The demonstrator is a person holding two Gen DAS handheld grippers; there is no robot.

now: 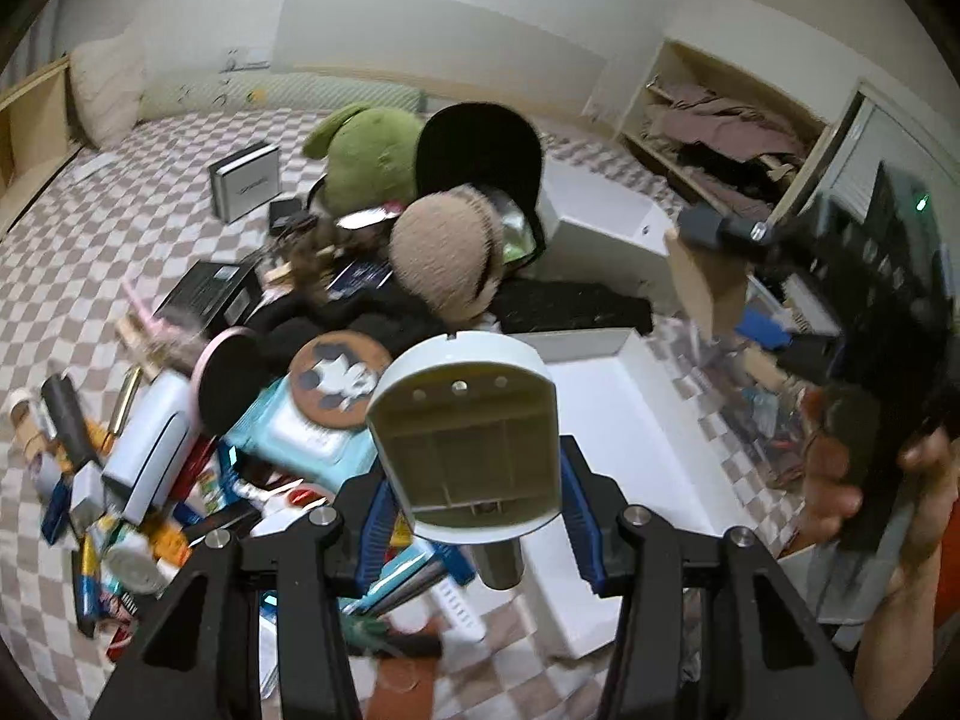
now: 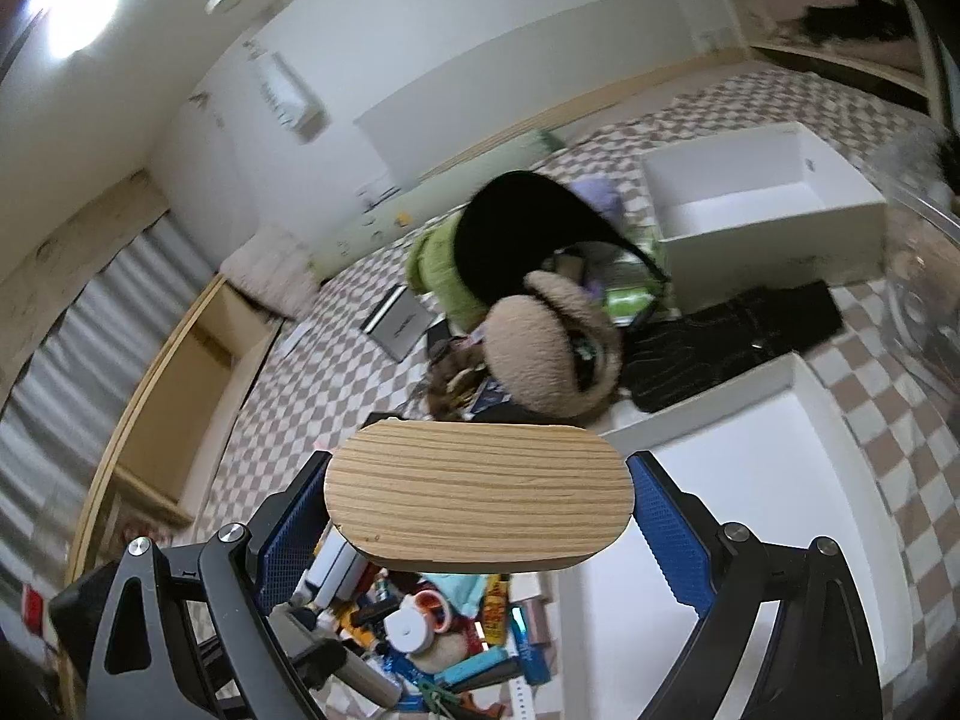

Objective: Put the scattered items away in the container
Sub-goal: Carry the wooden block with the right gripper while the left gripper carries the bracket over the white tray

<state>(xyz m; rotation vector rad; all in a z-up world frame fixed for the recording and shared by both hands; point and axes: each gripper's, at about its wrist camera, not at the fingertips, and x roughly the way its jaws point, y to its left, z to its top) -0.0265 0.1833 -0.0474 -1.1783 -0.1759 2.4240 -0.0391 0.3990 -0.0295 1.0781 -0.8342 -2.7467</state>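
Observation:
My left gripper (image 1: 474, 498) is shut on a white plastic case (image 1: 465, 438) with a ribbed cream underside, held above the pile. My right gripper (image 2: 480, 516) is shut on an oval wooden lid (image 2: 480, 495), held above the pile's near end. The right gripper also shows in the left wrist view (image 1: 720, 228), holding the wooden lid edge-on (image 1: 702, 285). A shallow white tray (image 1: 630, 420) lies on the checkered bed right of the pile; it also shows in the right wrist view (image 2: 750, 480). Scattered small items (image 1: 120, 510) lie heaped to the left.
A deeper white box (image 2: 774, 204) stands behind the tray. A black cap (image 1: 480, 150), a green plush (image 1: 366, 150), tan earmuffs (image 1: 444, 255) and a black keyboard (image 1: 570, 306) sit at the pile's far end. An open shelf of clothes (image 1: 726, 132) is at back right.

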